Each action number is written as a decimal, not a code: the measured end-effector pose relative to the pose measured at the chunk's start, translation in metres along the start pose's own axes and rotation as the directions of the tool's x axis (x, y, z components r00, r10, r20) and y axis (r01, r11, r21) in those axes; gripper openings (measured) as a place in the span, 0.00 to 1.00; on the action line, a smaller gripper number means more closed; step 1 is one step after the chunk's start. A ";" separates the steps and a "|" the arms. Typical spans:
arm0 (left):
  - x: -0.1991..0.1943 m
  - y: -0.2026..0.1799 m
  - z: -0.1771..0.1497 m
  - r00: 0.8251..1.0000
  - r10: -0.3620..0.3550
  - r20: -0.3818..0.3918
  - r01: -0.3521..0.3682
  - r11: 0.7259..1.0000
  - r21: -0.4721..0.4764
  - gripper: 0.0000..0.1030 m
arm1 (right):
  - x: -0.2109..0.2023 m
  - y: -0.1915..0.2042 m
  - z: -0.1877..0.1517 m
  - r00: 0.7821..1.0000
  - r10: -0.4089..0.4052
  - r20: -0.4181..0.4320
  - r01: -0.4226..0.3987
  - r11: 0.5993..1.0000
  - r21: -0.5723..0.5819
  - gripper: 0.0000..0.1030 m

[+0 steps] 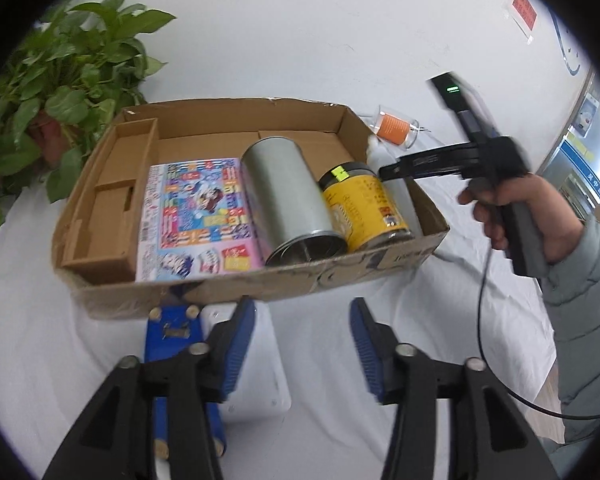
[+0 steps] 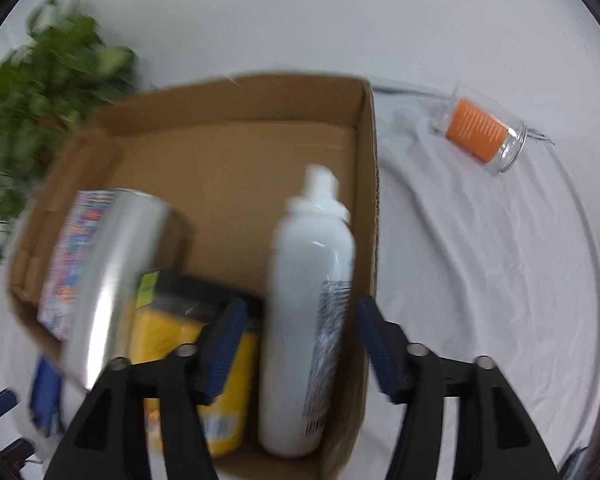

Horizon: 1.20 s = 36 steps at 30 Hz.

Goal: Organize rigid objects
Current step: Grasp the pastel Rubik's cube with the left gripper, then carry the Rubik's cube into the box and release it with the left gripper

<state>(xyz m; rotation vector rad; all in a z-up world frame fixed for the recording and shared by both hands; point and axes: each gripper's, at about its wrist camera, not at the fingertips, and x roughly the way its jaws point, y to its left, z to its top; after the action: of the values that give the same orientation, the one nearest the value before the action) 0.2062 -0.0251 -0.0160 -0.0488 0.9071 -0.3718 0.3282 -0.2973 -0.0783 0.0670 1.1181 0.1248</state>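
1. Your left gripper [image 1: 302, 344] hangs low at 6 o'clock of its own view, fingers spread apart and grasping nothing, just short of the near wall of the cardboard box [image 1: 260, 284].
2. Inside the box, from 9 o'clock toward 3 o'clock, lie a colourful printed carton [image 1: 196, 216], a silver tin [image 1: 292, 200] on its side, and a yellow jar [image 1: 364, 208] with a black lid.
3. Your right gripper [image 2: 300, 344] sits over the box's right end, its fingers parted on either side of a white spray bottle [image 2: 304, 320]. Both blue pads stand clear of the bottle, so it is released.
4. The white bottle lies in the box against the right wall, nozzle pointing to 12 o'clock, just beside the yellow jar.
5. Outside the box, at 2 o'clock in the right view, a clear jar with an orange label [image 2: 480, 132] lies on its side on the white cloth [image 2: 480, 260].
6. A leafy green plant [image 1: 60, 80] stands at 10 o'clock, beside the box's far left corner.
7. A blue tool [image 1: 176, 340] and a flat white item [image 1: 260, 372] lie on the cloth beneath your left gripper.
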 end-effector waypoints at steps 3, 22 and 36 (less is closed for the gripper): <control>-0.021 0.005 -0.022 0.998 0.051 0.032 -0.051 0.999 0.000 0.71 | -0.075 0.032 -0.052 0.975 -0.028 0.223 0.040 0.998 -0.050 1.00; -0.064 0.032 -0.192 0.952 -0.297 -0.072 0.277 0.940 -0.201 0.67 | -0.081 0.229 -0.380 0.909 0.413 0.050 -0.369 0.855 -0.364 0.65; -0.035 0.006 -0.199 0.946 -0.317 -0.069 0.290 0.921 -0.260 0.56 | -0.062 0.226 -0.376 0.942 0.327 0.077 -0.283 0.896 -0.343 0.46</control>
<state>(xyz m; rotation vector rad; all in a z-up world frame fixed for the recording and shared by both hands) 0.0341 0.0152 -0.1137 -0.4072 1.0544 -0.5529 -0.0516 -0.0851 -0.1611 -0.0462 0.9341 0.5807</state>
